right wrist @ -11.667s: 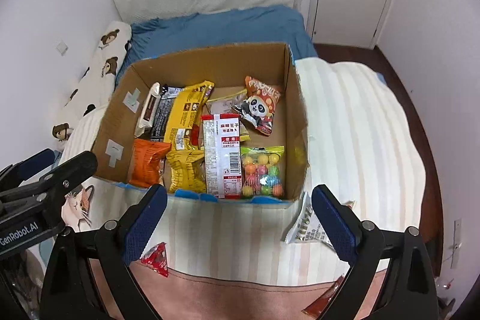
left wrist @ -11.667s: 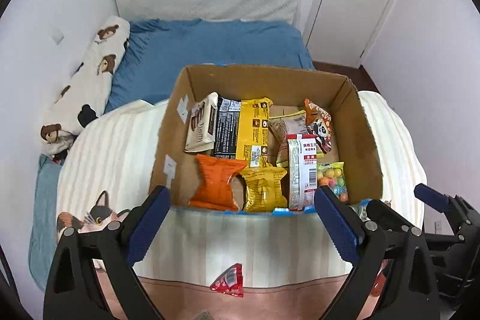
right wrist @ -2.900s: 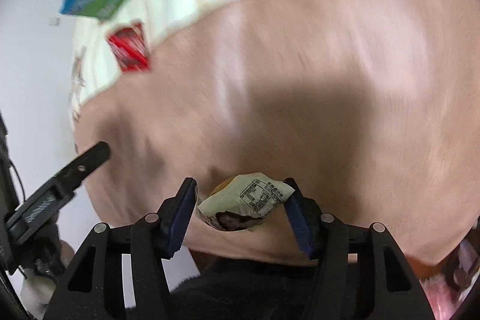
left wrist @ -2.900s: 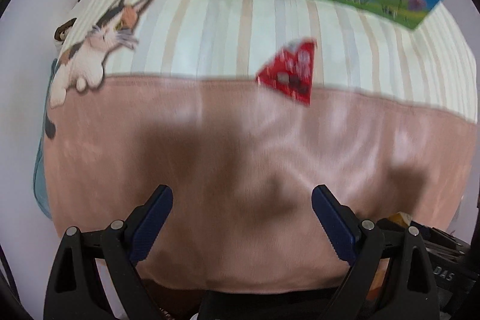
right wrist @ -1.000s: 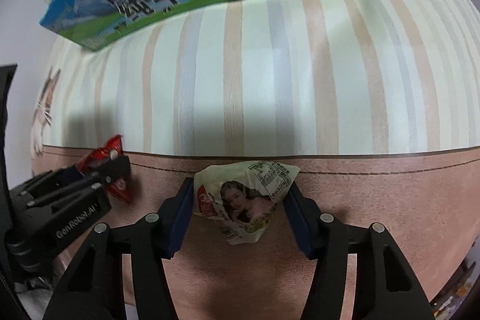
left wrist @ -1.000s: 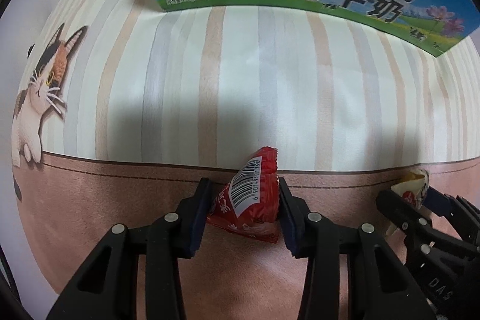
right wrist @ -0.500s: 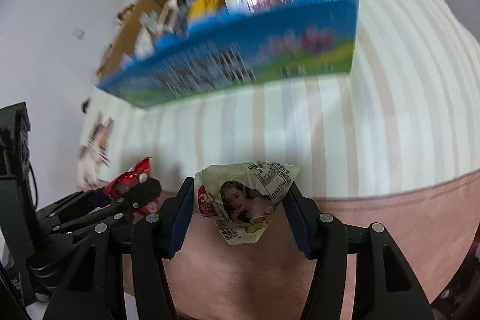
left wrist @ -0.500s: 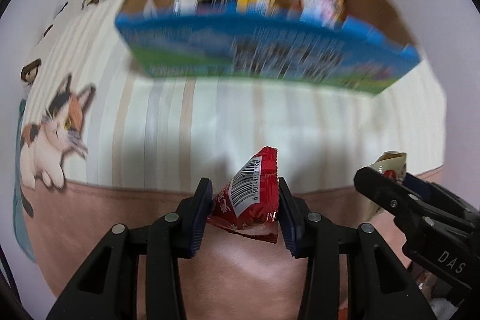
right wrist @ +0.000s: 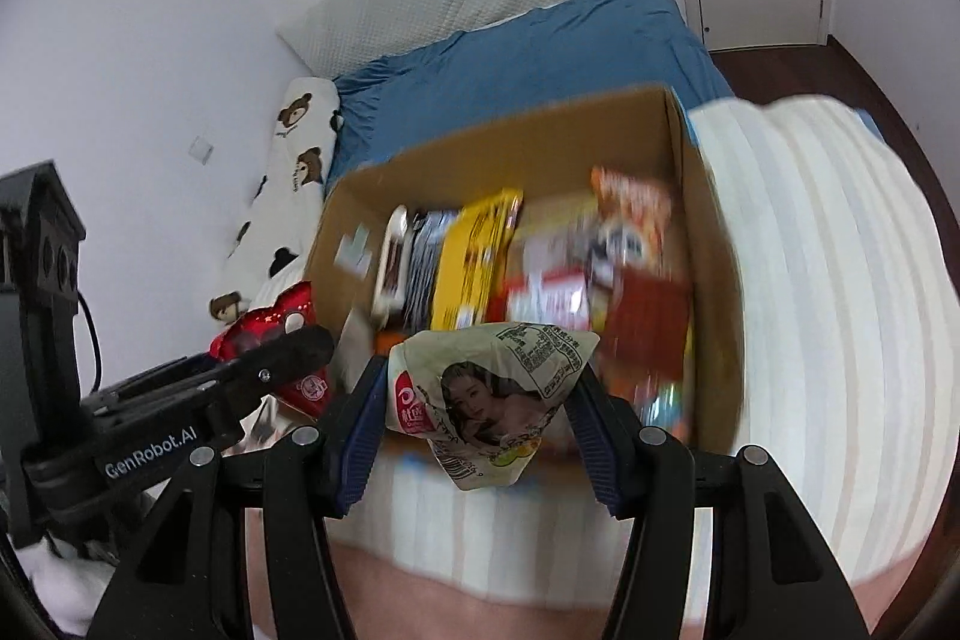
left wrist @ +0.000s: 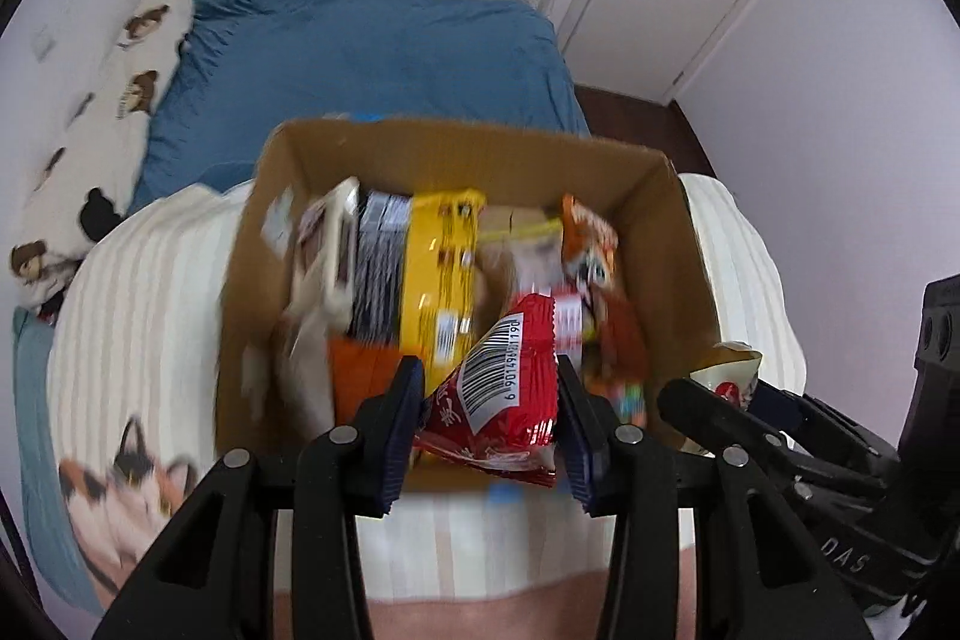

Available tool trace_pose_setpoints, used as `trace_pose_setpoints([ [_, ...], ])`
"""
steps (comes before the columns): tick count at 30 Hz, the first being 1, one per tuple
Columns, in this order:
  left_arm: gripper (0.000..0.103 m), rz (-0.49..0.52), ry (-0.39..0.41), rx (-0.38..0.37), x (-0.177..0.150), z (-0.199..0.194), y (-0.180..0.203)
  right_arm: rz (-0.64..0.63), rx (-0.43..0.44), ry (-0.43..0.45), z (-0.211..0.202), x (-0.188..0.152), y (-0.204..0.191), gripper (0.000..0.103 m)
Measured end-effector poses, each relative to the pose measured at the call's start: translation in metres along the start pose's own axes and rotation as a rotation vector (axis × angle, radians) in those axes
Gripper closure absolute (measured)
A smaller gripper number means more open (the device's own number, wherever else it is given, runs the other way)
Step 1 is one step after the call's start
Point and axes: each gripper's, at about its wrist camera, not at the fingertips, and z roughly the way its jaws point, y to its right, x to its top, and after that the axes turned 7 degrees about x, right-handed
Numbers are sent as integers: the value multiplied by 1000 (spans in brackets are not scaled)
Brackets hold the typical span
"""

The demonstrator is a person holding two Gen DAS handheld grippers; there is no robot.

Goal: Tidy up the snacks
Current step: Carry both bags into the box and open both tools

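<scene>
Since a second ago both grippers have lifted away from the pink edge of the blanket, and the open top of the cardboard box (left wrist: 462, 148) is now in sight where only its printed blue side showed before. The left gripper (left wrist: 489, 421) has its jaws clenched on a red snack packet (left wrist: 501, 394) with a white barcode facing up. The right gripper (right wrist: 483, 418) has its jaws grasping a pale green snack packet (right wrist: 489, 391) with a printed portrait on it. Both packets hang in the air in front of the near wall of the box, not yet inside it. The two grippers are side by side, the left one a little toward the cat picture (left wrist: 120, 484) on the striped blanket (left wrist: 126, 304). The box stands on this blanket on the bed, and it is filled with upright snack bags: yellow, orange, dark and white ones, blurred. Behind the box lie the blue sheet (left wrist: 372, 52) and a white bear pillow (left wrist: 102, 124) along the wall.
</scene>
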Motion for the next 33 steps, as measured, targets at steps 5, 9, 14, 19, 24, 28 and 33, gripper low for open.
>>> trace_pose_setpoints([
  [5,64,-16,-131,-35,73,63,5,-15,-57,-52,48,65,20,43],
  [9,64,-31,-245,-68,111,115,6,-27,-101,-102,85,95,33,43],
  [14,63,-14,-322,-40,124,153,9,-3,-107,-193,131,107,48,35],
  [19,15,-3,-310,37,120,164,6,20,-166,-245,153,101,56,9],
  [24,6,-2,-275,64,110,158,-2,22,-231,-272,156,94,54,5],
  [28,5,-11,-267,84,101,151,-6,28,-287,-280,155,87,56,4],
  [33,5,-3,-247,99,89,137,-8,39,-302,-285,152,78,57,4],
])
